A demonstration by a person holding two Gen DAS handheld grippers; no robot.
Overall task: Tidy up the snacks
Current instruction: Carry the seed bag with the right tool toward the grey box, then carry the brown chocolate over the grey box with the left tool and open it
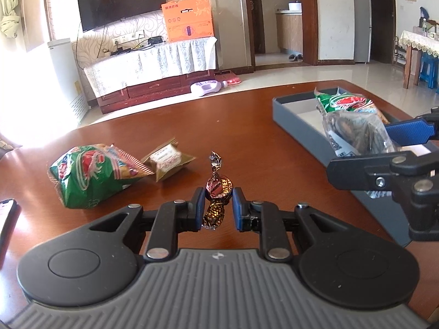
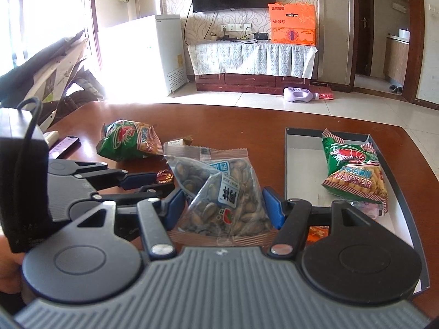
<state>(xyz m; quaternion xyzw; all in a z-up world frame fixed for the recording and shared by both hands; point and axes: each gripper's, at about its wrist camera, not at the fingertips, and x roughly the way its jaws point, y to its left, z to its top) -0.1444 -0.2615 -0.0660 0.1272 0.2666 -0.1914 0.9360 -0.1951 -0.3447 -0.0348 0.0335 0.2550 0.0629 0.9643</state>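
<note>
The green packet (image 2: 354, 170) lying in the grey tray (image 2: 395, 181) read "PRAWN CRACKER" beneath a red prawn drawing; a second green packet (image 1: 93, 174) of the same design lay on the brown table (image 1: 247, 126), ahead and to the left of the left gripper (image 1: 218, 203). The orange box (image 2: 293, 24) on the far cabinet carried print too small to read.

The left gripper had its blue pads nearly together, pinching a foil-wrapped candy (image 1: 218, 189) that stood upright between them, one twisted end above the fingertips and the other below. Part of a word ending "FFEE" showed on its wrapper. A small olive-gold wrapped snack (image 1: 168, 161) lay just ahead-left of this gripper, touching the green packet's corner.

The right gripper (image 2: 223, 205) stood about half open, its pads pressed on both sides of a clear bag of seeds (image 2: 219, 200) with white and blue labels in Chinese characters and a barcode. The tray sat ahead and to the right of this gripper, its prawn cracker packet well forward of the right finger. Both grippers pointed forward and somewhat downward over the table, side by side, the right one raised at the tray's near end in the left wrist view.
</note>
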